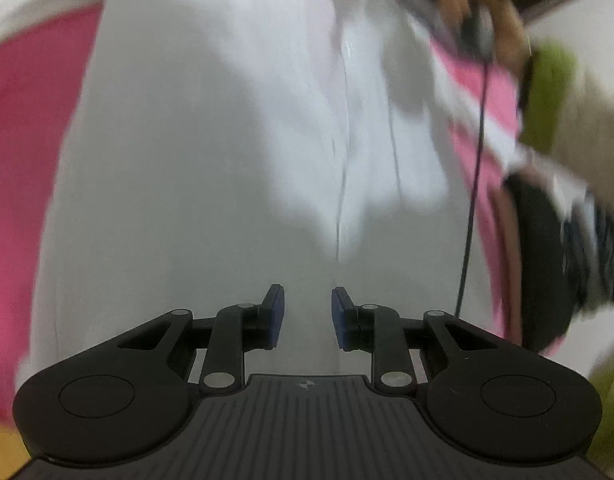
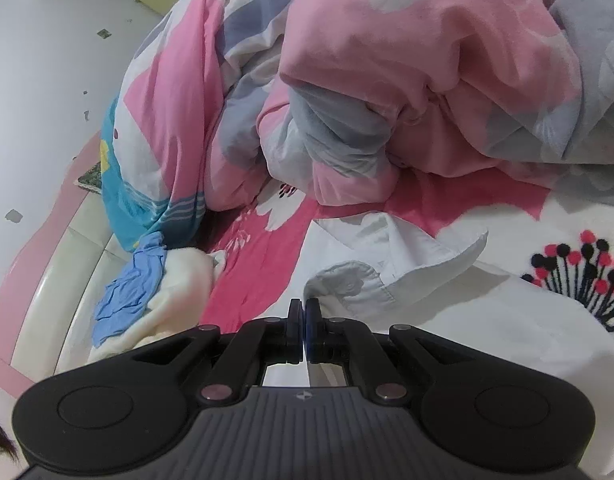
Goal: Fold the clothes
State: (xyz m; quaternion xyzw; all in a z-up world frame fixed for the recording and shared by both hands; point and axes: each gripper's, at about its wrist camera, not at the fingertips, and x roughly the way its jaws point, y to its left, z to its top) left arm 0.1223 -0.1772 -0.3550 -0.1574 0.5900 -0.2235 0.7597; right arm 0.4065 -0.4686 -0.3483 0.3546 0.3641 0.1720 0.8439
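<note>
A white shirt (image 1: 227,160) lies spread over a pink bedsheet (image 1: 27,140) and fills the blurred left wrist view. My left gripper (image 1: 307,300) hovers over it, open, with a clear gap between its blue pads (image 1: 277,312) and nothing in it. In the right wrist view the shirt (image 2: 407,248) shows a collar and a cuff (image 2: 347,280) just ahead of my right gripper (image 2: 305,312). That gripper is shut, with a thin white strip of shirt fabric pinched between its pads. A person's hand (image 1: 503,28) in a green-cuffed sleeve (image 1: 547,92) grips a dark handle at top right.
A crumpled pink, grey and white duvet (image 2: 427,60) is heaped at the back of the bed. A blue cloth (image 2: 127,296) and a cream towel (image 2: 179,292) lie by the padded bed edge (image 2: 67,264). A black cable (image 1: 475,184) hangs beside the shirt.
</note>
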